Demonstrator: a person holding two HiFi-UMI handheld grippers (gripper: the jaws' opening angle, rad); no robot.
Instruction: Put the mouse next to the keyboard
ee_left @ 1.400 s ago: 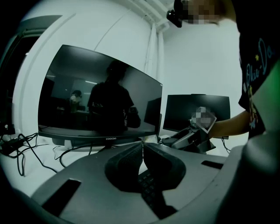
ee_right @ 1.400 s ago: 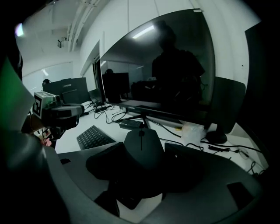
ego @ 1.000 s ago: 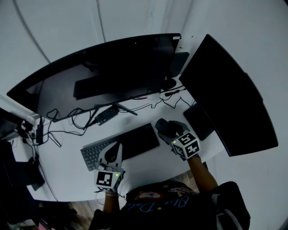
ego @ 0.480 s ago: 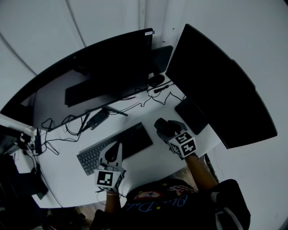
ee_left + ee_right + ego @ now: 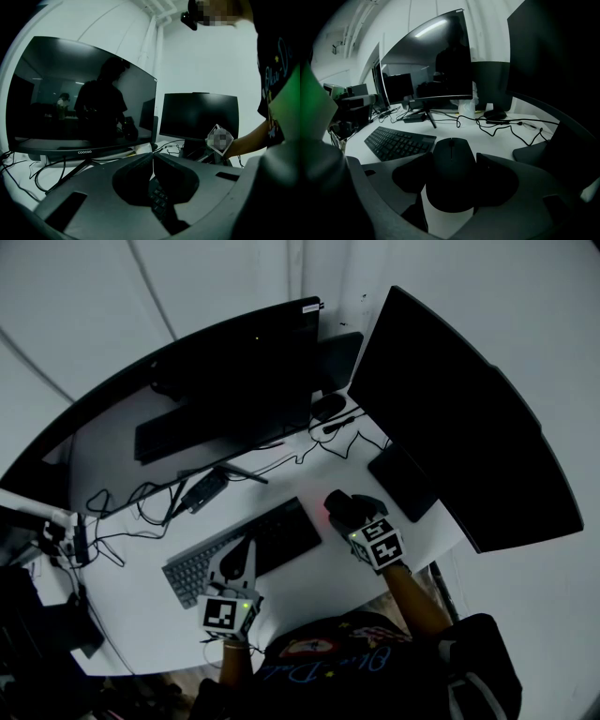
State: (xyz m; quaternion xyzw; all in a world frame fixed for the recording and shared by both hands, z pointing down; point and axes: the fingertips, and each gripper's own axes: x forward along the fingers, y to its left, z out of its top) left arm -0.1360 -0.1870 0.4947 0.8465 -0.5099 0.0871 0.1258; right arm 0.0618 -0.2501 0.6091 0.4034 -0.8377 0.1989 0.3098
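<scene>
A black mouse (image 5: 452,171) sits between the jaws of my right gripper (image 5: 452,178), which is shut on its sides. In the head view the mouse (image 5: 339,505) is just right of the keyboard's right end, with the right gripper (image 5: 349,517) behind it. I cannot tell whether the mouse rests on the white desk or hangs just above it. The dark keyboard (image 5: 248,545) lies slanted at the desk's front; it shows left of the mouse as keyboard (image 5: 396,140). My left gripper (image 5: 237,559) is over the keyboard, its jaws shut and empty, tips touching at left gripper (image 5: 152,155).
A wide curved monitor (image 5: 216,390) spans the back, and a second dark monitor (image 5: 459,418) stands at the right. Cables (image 5: 141,502) trail under the curved monitor. A black flat pad (image 5: 401,482) lies right of the mouse. The desk edge (image 5: 309,601) is close to the person.
The head view has shifted a little. Both grippers, the mouse and the keyboard keep about the same places relative to one another.
</scene>
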